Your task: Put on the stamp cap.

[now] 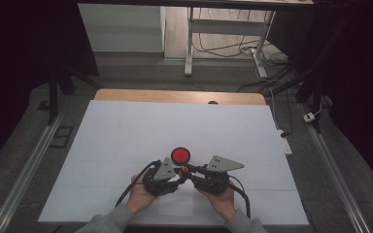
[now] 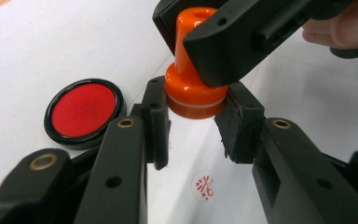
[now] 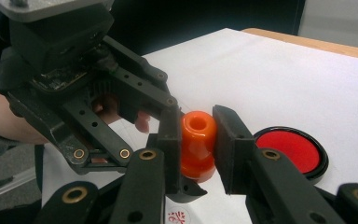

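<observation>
stamp (image 2: 193, 88) handle: the right gripper (image 2: 214, 46) covers most of it for us in the left gripper view.
stamp base: in the right gripper view we lose its lower edge behind the left gripper's (image 3: 177, 154) pad.
red print (image 3: 179, 216): cut by the bottom edge in the right gripper view; we cannot read its characters.
ink pad (image 3: 292, 149): its near side sits behind a jaw.
stamp in the high view: too small for us to make out.

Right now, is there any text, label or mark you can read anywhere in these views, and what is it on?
Red round stamp print on the white paper, below the orange stamp: a few characters inside a circle, too small and blurred to read.
Ink pad: plain red, no text.
Left gripper and right gripper: no lettering visible.
</observation>
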A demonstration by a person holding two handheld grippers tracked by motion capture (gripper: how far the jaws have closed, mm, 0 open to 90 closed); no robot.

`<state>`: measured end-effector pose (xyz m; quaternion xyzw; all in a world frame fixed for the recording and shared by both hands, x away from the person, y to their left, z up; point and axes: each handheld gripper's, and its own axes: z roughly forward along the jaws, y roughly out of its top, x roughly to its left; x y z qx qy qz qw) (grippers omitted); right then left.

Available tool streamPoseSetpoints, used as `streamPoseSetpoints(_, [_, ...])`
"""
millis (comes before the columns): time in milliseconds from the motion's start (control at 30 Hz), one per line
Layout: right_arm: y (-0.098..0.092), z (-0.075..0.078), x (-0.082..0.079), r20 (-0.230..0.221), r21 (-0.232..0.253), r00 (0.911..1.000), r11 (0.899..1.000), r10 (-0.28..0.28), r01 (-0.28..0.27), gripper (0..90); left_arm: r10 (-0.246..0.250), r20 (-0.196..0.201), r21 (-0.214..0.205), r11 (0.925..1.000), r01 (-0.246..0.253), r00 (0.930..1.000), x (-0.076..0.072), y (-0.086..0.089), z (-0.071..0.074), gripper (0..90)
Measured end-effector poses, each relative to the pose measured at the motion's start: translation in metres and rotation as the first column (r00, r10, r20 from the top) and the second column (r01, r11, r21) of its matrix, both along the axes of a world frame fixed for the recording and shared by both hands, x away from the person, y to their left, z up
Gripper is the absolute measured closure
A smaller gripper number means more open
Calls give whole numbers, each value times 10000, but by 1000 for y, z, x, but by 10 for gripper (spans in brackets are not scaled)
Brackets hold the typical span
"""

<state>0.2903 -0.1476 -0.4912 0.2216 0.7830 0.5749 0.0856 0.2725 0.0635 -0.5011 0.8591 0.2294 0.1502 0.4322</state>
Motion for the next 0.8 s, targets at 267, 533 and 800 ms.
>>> streamPoseSetpoints(267, [-1, -4, 1, -232, 163, 9997, 9999, 9, -5, 734, -79, -68, 167, 9998, 80, 9999, 0, 0, -1, 653])
streamPoseSetpoints(533, [0, -7, 1, -358, 78, 9994, 10000, 33, -30, 733, -92, -129, 309, 9995, 96, 9999, 1, -1, -3, 651])
streamPoseSetpoints(800, [-1, -6, 2, -357, 231, 9994, 9997, 39, -31, 733, -111, -29, 300, 9995, 112, 9999, 1, 0, -1, 651])
